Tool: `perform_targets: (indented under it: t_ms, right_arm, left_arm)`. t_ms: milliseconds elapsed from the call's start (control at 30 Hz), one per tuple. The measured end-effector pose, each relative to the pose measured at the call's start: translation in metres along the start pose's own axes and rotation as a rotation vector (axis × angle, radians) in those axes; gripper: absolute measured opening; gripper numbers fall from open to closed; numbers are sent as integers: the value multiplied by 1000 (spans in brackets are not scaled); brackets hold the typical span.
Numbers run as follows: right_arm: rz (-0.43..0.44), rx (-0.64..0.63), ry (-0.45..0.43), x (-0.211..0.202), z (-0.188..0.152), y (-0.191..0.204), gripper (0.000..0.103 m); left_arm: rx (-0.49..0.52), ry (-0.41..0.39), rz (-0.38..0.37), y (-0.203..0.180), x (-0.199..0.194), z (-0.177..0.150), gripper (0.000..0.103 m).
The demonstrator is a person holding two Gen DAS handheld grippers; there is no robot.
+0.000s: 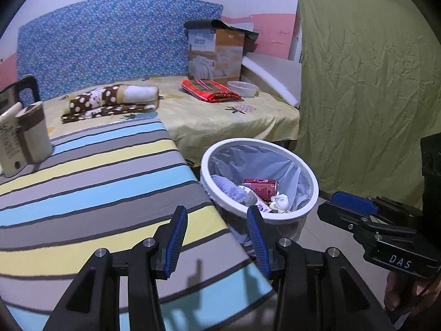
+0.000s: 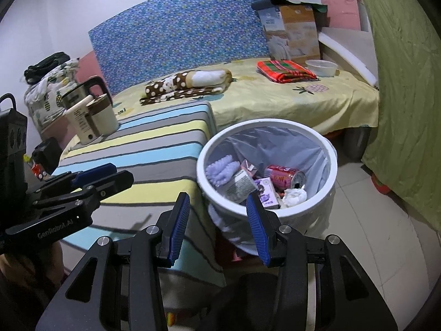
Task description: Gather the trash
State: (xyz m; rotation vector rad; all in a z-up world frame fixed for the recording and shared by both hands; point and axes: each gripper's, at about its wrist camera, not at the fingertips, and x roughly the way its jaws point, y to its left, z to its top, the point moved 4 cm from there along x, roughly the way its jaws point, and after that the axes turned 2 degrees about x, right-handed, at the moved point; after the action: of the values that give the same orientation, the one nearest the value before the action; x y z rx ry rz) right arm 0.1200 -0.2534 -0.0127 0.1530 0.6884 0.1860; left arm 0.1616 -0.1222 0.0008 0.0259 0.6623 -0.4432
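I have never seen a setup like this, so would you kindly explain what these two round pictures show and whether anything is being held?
There is no robot: a person holds a two-finger gripper in each hand, each with a fisheye camera looking along its fingers. One picture is from the left gripper, the other from the right gripper. Both stand open and empty. Ahead, on the floor beside a striped table, is a white bin holding a red can, crumpled paper and cartons. A cream kettle stands on the table.

The room was bright, the pictures sharp (edges bent and dark), with small shadows on the striped cloth.
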Motion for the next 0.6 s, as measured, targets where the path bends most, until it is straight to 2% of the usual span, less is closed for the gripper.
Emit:
perform_targets:
  t_ms: [300, 600]
  right_arm:
    - [-5, -37, -21, -20, -14, 20, 45]
    - [-7, -52, -25, -24, -21, 29, 45]
  left_arm:
    - [-27, -25, 47, 5, -34, -17, 45]
    - [-30, -36, 62, 1, -51, -27, 45]
